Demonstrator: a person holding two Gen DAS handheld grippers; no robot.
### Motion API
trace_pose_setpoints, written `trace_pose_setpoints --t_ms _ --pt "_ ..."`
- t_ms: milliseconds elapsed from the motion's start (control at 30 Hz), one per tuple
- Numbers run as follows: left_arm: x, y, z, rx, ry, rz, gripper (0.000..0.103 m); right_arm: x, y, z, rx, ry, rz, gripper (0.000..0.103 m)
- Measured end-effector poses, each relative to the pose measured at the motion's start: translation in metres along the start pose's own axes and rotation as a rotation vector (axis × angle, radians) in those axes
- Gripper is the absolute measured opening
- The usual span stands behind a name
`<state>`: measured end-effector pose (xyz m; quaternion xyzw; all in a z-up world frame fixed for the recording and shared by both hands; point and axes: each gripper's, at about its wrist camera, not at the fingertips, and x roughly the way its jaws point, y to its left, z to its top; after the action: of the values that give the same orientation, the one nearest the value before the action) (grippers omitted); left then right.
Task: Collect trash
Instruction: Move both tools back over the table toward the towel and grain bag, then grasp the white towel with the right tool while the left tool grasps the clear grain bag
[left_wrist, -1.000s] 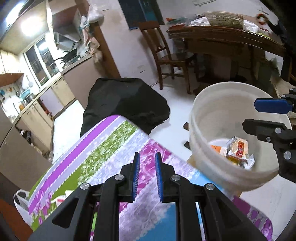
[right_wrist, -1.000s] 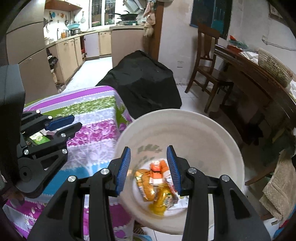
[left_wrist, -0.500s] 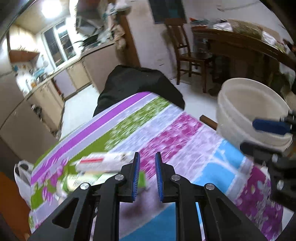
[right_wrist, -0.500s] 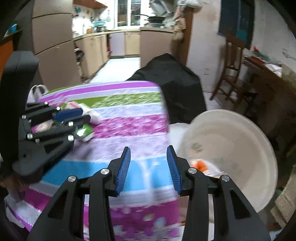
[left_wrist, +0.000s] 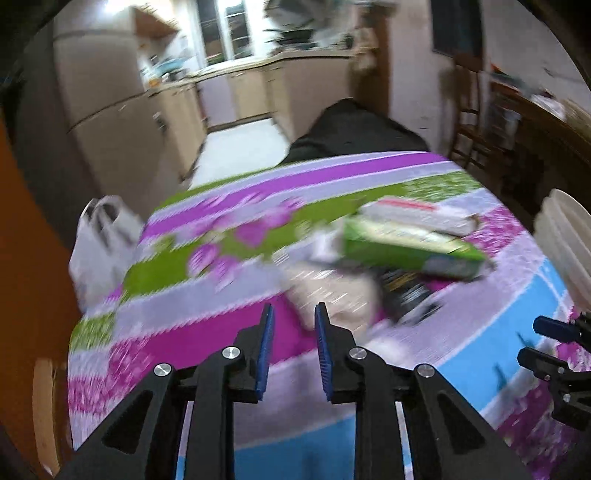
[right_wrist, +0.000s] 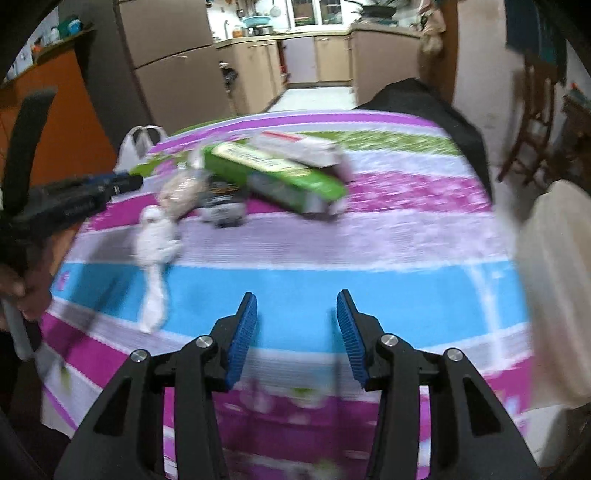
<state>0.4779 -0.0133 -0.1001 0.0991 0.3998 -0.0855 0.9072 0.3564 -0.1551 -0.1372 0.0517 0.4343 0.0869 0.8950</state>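
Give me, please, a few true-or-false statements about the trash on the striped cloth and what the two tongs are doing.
1. The green box lies on the striped cloth. True.
2. The right tongs are clamped on the green box. False: they are open, holding nothing, above the blue stripe.
3. The white bucket stands at the cloth's right edge. True.
4. The left tongs hold the white crumpled wrapper. False: nothing sits between them.
5. A white box lies against the green box's far side. True.
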Motion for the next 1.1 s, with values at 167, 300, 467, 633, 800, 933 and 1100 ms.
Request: trace_pose_setpoints --t_ms 167,300,467,633,800,933,1100 --pt "0.003 0.042 -0.040 -0.095 0.042 0.025 0.030 0.008 0.043 0.003 -0.022 -0.033 0.129 0.043" --pt "0.003 0.060 -0.065 -0.142 0.052 0.021 0.036 0.017 0.078 0.011 -0.094 -0.030 0.146 0.048" --pt "-0.003 0.072 -0.076 -0.191 0.030 -0.016 0.049 0.032 0.105 0.021 -0.121 -0.017 0.163 0.058" --pt "-0.013 0.066 -0.072 -0.183 -0.010 -0.052 0.057 0.056 0.110 0.027 -0.137 0.031 0.110 0.036" --pt "-0.015 0.053 -0.051 -0.133 -0.046 -0.074 0.061 0.036 0.104 0.016 -0.124 -0.008 0.107 0.027" --pt "-0.007 0.038 -0.031 -0.117 -0.055 -0.123 0.070 0.011 0.081 -0.005 -0.077 -0.026 0.101 0.027" --pt "0.016 0.005 -0.010 -0.083 -0.043 -0.198 0.075 -0.024 0.045 -0.036 0.005 -0.049 0.048 0.027"
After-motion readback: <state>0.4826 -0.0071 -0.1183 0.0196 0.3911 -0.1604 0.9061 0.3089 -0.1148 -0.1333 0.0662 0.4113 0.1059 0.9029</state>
